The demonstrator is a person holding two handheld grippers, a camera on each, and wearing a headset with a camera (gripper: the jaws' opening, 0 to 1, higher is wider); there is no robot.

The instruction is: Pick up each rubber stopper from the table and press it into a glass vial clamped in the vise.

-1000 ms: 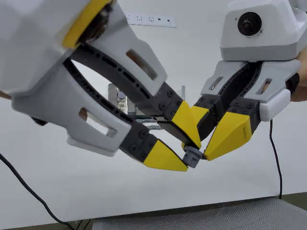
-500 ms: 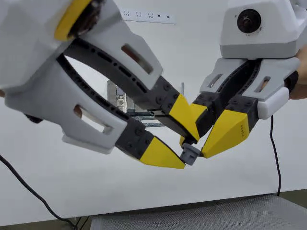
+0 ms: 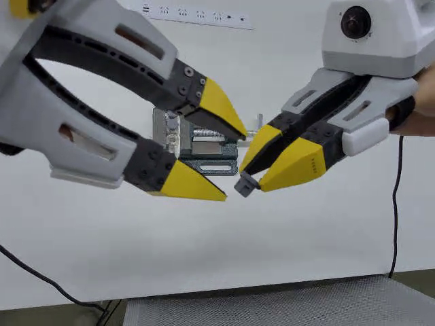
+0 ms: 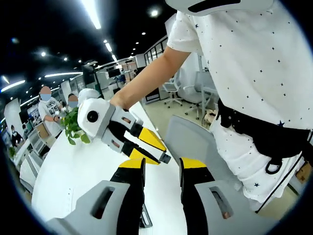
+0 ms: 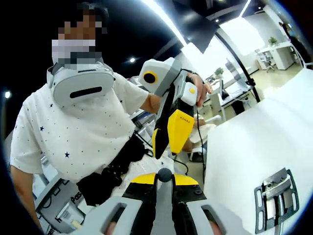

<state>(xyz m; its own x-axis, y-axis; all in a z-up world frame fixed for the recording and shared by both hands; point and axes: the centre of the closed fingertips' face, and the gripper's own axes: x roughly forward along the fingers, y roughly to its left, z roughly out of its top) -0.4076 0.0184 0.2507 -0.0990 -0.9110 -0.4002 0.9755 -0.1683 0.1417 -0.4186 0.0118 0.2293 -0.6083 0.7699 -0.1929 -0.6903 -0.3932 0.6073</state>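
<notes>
Shiny metal vise, matt white table

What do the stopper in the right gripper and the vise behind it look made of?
Stopper: matte grey, no glare, probably rubber. Vise: bare metal, judging by the silvery shine of its end plate and screw; the darker body may be painted or cast.

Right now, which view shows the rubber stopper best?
The head view: the rubber stopper sits side-on, pinched at the tips of the right gripper, against the white table. The right gripper view shows it end-on, as a dark knob between the jaws; the left gripper view shows it small.
</notes>
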